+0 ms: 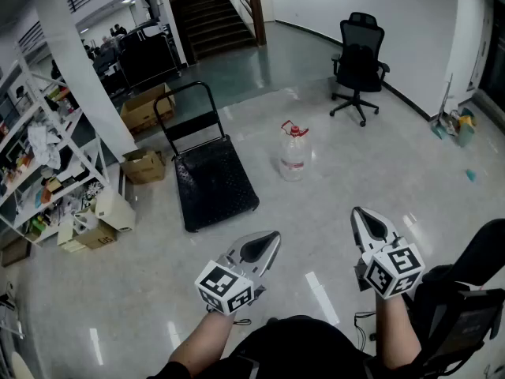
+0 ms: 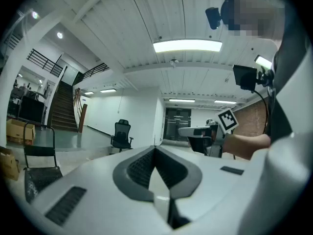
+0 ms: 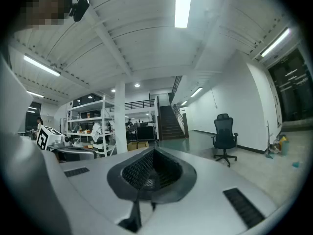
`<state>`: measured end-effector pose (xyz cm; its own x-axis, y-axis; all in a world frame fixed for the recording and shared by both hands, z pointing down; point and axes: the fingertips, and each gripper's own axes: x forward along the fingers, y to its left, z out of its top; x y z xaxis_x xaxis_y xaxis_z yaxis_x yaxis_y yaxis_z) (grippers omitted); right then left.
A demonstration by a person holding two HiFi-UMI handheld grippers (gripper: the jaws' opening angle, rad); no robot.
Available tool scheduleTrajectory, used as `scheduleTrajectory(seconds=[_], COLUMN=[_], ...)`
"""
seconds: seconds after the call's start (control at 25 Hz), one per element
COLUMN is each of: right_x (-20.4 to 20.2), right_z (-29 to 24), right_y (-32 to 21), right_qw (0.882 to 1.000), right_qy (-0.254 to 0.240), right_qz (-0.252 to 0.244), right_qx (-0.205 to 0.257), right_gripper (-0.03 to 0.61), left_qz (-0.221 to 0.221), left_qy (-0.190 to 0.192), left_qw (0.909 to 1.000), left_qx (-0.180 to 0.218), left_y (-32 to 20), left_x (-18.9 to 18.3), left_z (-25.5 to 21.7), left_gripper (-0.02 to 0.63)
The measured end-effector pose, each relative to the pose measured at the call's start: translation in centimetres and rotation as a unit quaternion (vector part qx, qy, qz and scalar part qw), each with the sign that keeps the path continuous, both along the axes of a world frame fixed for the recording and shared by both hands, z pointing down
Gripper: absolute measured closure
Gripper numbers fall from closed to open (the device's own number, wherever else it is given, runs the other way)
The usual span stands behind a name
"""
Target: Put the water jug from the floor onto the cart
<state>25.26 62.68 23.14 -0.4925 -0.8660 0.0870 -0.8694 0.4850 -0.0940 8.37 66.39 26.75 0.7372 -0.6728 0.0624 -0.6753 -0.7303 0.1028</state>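
Left gripper (image 1: 272,238), right gripper (image 1: 359,213) jaws together; water jug (image 1: 293,155) upright beside cart (image 1: 217,184).

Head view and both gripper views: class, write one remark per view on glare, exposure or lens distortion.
Head view: lamp glare streaks the glossy floor, and the white column leans and bows near the edge. Left gripper view: round black border, strong fisheye, ceiling lamp blown to white. Right gripper view: light strip likewise overexposed, ceiling beams curve.

The glossy floor (image 1: 355,156) before me carries the cart (image 1: 215,181); the water jug (image 1: 293,155) stands right of it, cardboard boxes (image 1: 144,165) left, an office chair (image 1: 359,65) beyond.
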Motion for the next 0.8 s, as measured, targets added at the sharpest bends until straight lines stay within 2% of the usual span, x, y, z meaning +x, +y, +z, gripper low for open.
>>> scheduleTrajectory(seconds=[0.2,0.4,0.8], right_x=[0.2,0.3,1.8], right_z=[-0.3,-0.4,0.0], right_y=[0.0,-0.2,-0.8], right_qw=[1.000,1.000,1.000], right_qy=[0.007,0.013,0.009], right_qz=[-0.006,-0.009,-0.015], right_qx=[0.007,0.000,0.004], right_gripper=[0.578,0.578,0.578], left_qz=[0.015,0.019,0.001], left_qy=[-0.035,-0.032,-0.030], left_qw=[0.9992,0.9993,0.9995], left_qx=[0.009,0.008,0.008], left_y=[0.2,0.2,-0.9], left_x=[1.2,1.8,2.6], left_z=[0.2,-0.2,-0.3], left_gripper=[0.615,0.616,0.617])
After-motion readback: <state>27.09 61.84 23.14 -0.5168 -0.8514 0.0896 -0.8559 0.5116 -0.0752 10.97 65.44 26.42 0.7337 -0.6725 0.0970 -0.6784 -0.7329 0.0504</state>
